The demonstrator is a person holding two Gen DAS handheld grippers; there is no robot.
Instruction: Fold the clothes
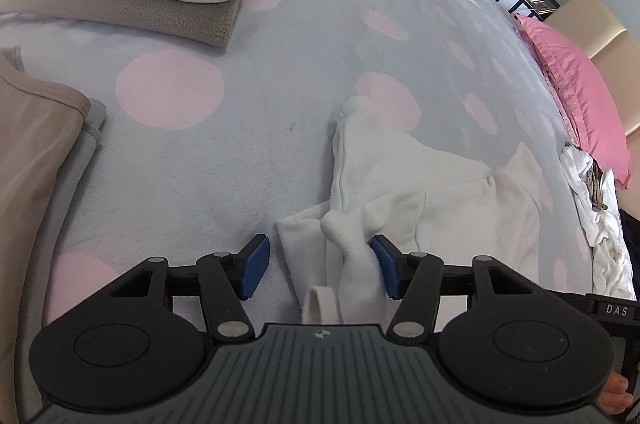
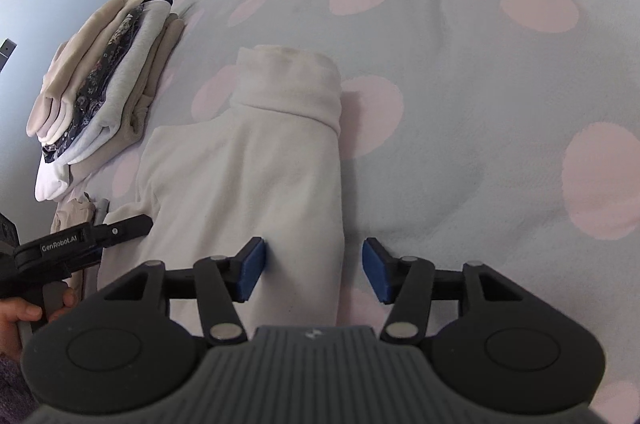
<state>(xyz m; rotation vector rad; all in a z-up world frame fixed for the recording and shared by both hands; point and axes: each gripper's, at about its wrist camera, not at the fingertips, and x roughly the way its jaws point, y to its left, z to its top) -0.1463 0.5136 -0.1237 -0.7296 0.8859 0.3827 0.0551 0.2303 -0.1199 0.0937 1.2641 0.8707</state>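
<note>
White fleece, soft and matte, makes up the turtleneck top point(image 2: 256, 183) that lies on the bed cover point(image 2: 460, 103). In the left wrist view the left gripper point(image 1: 320, 266) stands wide open, its blue rubber pads well apart; a twisted, tube-like sleeve end point(image 1: 356, 256) of the top rises between them and rests against the right pad, unclamped. Beyond it the top's folded sleeve point(image 1: 352, 151) runs away in a narrow band.

In the right wrist view the right gripper point(image 2: 314, 270) is likewise spread open and grips nothing; the top's smooth, folded right edge lies between its pads, the left pad pressed on the cloth, the right pad over bare cover. At the top's far end its thick ribbed collar point(image 2: 290, 83) is rolled into a blunt cylinder.

The cover is a napped grey blanket printed with large pale pink discs. Left of the top and farther off sits a stack of folded clothes point(image 2: 96, 95): beige fleece, pale grey knit, a dark floral piece. Far right of the top, a glossy pink pillow point(image 1: 580, 95) lies at the bed's edge.
</note>
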